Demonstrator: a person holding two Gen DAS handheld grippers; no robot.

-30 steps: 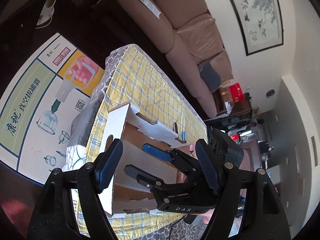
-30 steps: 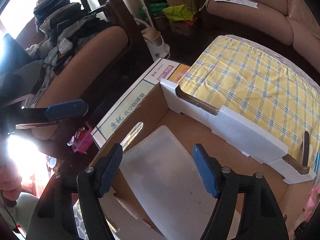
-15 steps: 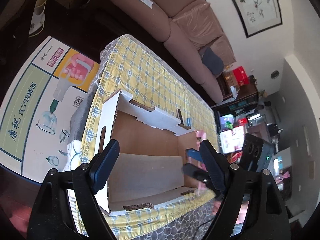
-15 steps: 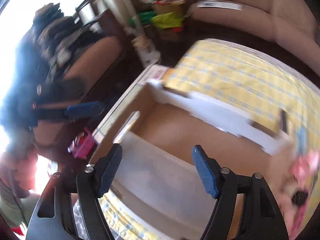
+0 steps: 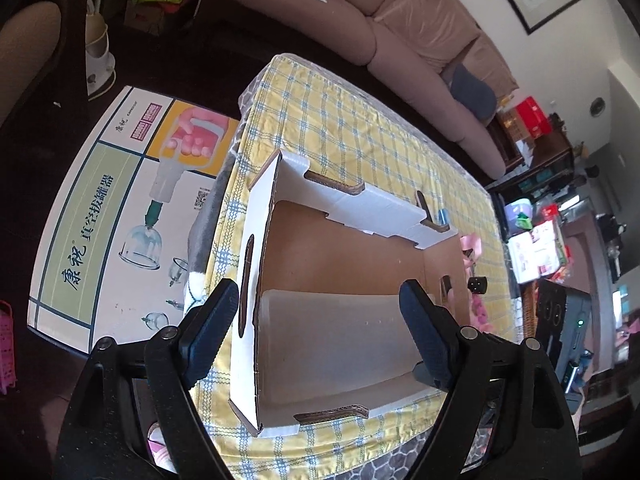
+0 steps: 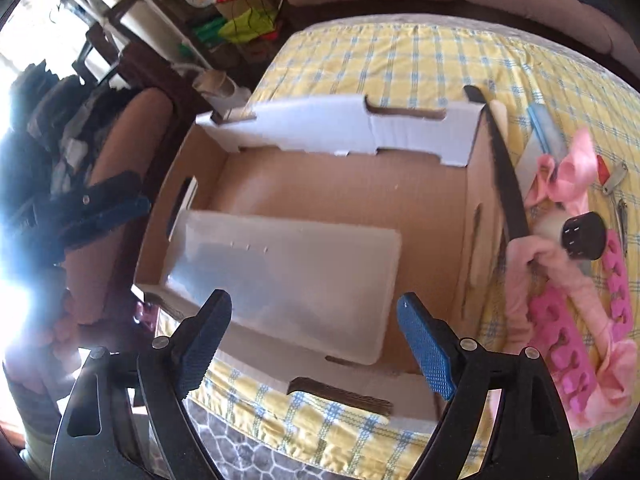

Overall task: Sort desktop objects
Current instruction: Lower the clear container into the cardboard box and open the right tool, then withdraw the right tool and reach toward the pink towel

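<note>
An open cardboard box point(image 5: 352, 204) point(image 6: 320, 128) stands on the yellow plaid table. A translucent plastic tray point(image 5: 336, 336) point(image 6: 288, 272) lies inside it. My left gripper point(image 5: 320, 336) is open and empty above the box's near edge. My right gripper point(image 6: 316, 344) is open and empty over the tray's near side. To the right of the box lie a pink cloth point(image 6: 560, 176), a pink toe separator point(image 6: 576, 320), a black cap point(image 6: 584, 236), a dark strap point(image 6: 504, 168) and a nail file point(image 6: 544, 132). The left gripper also shows at the left of the right wrist view point(image 6: 92, 212).
A large printed carton point(image 5: 112, 216) lies on the floor left of the table. A sofa point(image 5: 400, 24) runs along the far side. A chair piled with clothes point(image 6: 80, 120) stands left of the table. Metal clippers point(image 6: 614, 178) lie near the pink cloth.
My right gripper has swung right and left the left wrist view; the objects beside the box have come into its view. My left gripper has pulled back slightly. Both stay open.
</note>
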